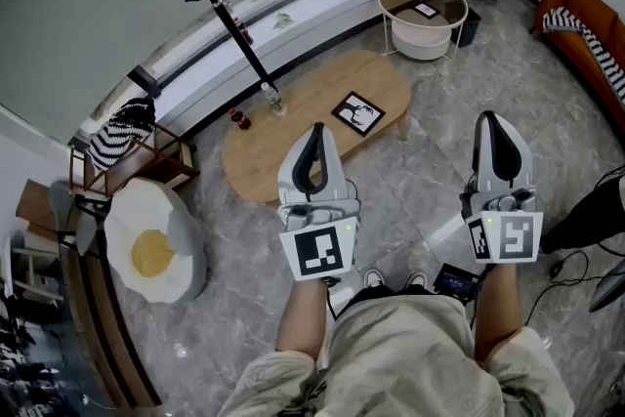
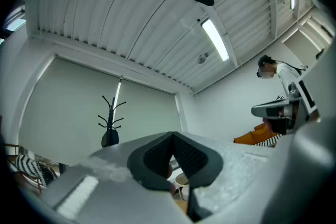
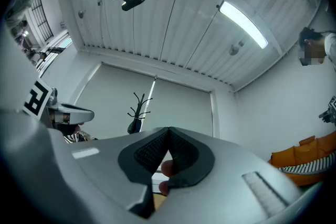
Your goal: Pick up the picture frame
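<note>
picture frame (image 1: 357, 112) flat on the table (image 1: 322, 88), nothing held yet
we hold the left gripper (image 1: 314, 137) and right gripper (image 1: 490, 124) tipped slightly upward, jaws pressed together on nothing. in the head view the frame lies ahead, just up and right of the left gripper's tip, well left of the right one, set corner-on, near square. we judge the left nearer; it must dip and open.

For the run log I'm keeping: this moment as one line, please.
black square picture frame: flat on oval wooden table, not yet picked up | left tool: shut, empty | right tool: shut, empty
</note>
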Tool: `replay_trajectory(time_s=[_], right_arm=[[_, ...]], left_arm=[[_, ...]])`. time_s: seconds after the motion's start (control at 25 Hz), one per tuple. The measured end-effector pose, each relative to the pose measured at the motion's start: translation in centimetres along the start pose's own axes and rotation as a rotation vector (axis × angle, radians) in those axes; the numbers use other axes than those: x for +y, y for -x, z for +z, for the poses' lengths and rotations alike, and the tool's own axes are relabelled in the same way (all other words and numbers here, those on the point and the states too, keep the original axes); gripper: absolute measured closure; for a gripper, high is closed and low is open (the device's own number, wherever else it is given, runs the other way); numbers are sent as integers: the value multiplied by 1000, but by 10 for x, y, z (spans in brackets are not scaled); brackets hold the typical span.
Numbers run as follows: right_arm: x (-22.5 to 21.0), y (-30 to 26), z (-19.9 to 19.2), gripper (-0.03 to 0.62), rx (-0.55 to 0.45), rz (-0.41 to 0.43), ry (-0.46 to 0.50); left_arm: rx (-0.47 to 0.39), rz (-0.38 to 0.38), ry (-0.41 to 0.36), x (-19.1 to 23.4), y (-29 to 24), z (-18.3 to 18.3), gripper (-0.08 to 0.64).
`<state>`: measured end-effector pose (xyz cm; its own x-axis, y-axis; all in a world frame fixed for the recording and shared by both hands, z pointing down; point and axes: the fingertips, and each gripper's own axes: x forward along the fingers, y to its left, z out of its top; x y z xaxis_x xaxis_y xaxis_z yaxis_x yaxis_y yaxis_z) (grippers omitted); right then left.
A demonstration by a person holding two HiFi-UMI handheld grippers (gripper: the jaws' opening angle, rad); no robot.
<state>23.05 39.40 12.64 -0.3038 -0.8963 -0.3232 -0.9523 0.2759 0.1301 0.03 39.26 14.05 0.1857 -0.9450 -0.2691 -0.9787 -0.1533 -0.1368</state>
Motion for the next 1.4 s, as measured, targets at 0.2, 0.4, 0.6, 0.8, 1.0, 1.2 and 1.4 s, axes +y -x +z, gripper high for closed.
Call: replay_trajectory(time_s=[0.2, 0.4, 0.6, 0.8, 1.0, 1.2, 1.4], right_arm=[[3, -2, -4, 592, 1, -3, 1], [14, -9, -7, 592, 1, 3, 2], [40, -18, -9, 591, -9, 56, -10], [57, -23, -12, 591, -9, 46, -16], [62, -35, -19, 591, -3, 44, -13], [60, -48, -30, 591, -5, 70, -43], [57, -73, -51, 591, 8, 95, -38]], left_arm=[[-4, -5, 6, 1, -1, -5, 555], [-15, -6, 11, 8, -4, -7, 555], [-19, -2, 25, 24, -5, -11, 555], [-6, -10, 25, 39, -3, -20, 555], [-14, -10, 26, 49, -12, -25, 555], [9, -9, 32, 46, -26, -37, 555], [20, -14, 26, 39, -51, -53, 555]])
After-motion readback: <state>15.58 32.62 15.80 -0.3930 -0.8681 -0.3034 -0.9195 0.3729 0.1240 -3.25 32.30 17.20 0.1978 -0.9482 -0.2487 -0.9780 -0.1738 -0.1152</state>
